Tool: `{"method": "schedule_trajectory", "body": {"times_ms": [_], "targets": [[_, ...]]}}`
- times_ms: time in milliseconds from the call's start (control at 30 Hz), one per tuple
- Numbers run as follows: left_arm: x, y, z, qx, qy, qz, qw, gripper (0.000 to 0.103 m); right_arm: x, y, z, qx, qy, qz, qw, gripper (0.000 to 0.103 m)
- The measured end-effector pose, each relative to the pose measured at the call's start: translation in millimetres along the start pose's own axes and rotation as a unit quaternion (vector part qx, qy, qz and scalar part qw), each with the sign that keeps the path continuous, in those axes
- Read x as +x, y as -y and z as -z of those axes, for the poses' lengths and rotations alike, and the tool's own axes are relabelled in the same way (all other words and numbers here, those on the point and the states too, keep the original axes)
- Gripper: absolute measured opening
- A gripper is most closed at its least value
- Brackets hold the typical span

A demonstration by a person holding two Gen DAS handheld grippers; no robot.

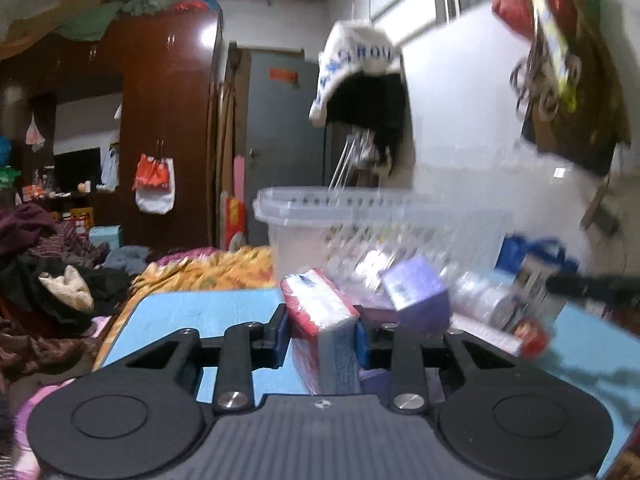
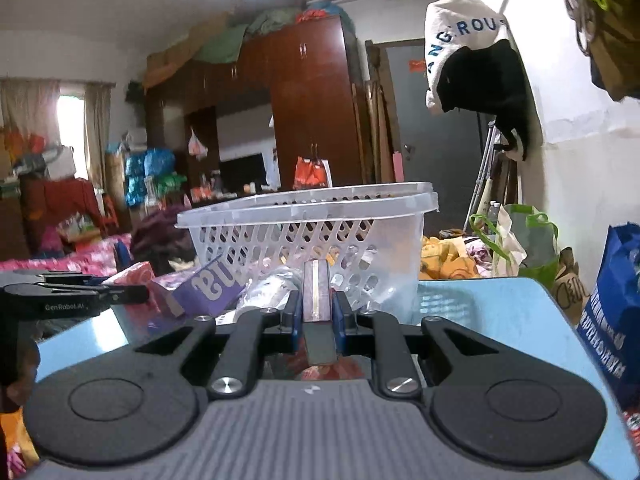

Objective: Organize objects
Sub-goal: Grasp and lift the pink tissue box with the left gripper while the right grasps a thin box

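**Q:** So, what does each gripper hold?

**A:** Low in the centre of the left wrist view, the left gripper [image 1: 323, 332] is clamped on a red-and-white wrapped packet [image 1: 322, 312], its black fingers [image 1: 276, 326] pressed to the packet's sides. Low in the centre of the right wrist view, the right gripper [image 2: 317, 318] is closed on a thin flat box [image 2: 317, 300] held edge-on, blue pads tight against both faces.

**Q:** Where are the other things?

**A:** Both views show a light blue tabletop [image 1: 192, 312]. A clear perforated plastic basket [image 2: 308, 232] stands on it at mid-frame, just behind the held items. A purple box [image 1: 418, 292] lies tilted right of centre in the left view, beside a blurred clear plastic bottle [image 1: 484, 300]. In the right view, the same purple box [image 2: 208, 286] sits left of centre with pale lettering on it.

**Q:** Anything around the edges?

**A:** A blue printed bag [image 2: 612, 312] fills the right edge of the right view. A white cap [image 1: 356, 60] hangs at upper centre in the left view. A dark wooden wardrobe [image 1: 168, 120] stands at upper left
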State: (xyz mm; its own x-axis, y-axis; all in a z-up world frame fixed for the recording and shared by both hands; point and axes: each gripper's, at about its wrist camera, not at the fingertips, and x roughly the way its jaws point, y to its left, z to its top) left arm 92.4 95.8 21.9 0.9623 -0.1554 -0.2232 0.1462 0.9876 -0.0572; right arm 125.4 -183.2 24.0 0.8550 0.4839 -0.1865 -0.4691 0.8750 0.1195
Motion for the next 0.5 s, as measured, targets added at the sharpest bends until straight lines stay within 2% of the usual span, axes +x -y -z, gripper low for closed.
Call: {"method": "schedule_trajectory", "body": {"times_ms": [133, 233, 500], "targets": [[-18.3, 5.3, 3.7, -0.004, 0.066, 0.02, 0.9976, 0.036, -3.8, -2.1, 2.6, 0.0, 0.019, 0.006, 1.0, 0.018], [-25.4, 6.7, 5.0, -0.009, 0.1, 0.043, 0.9941, 0.036, -4.2, -3.7, 3.4, -0.007, 0.027, 0.009, 1.0, 0.018], [-20.0, 8.3, 7.5, -0.008, 0.103, 0.047, 0.9935, 0.036, -5.4, -16.8, 5.8, -0.045, 0.034, 0.028, 0.998, 0.018]]}}
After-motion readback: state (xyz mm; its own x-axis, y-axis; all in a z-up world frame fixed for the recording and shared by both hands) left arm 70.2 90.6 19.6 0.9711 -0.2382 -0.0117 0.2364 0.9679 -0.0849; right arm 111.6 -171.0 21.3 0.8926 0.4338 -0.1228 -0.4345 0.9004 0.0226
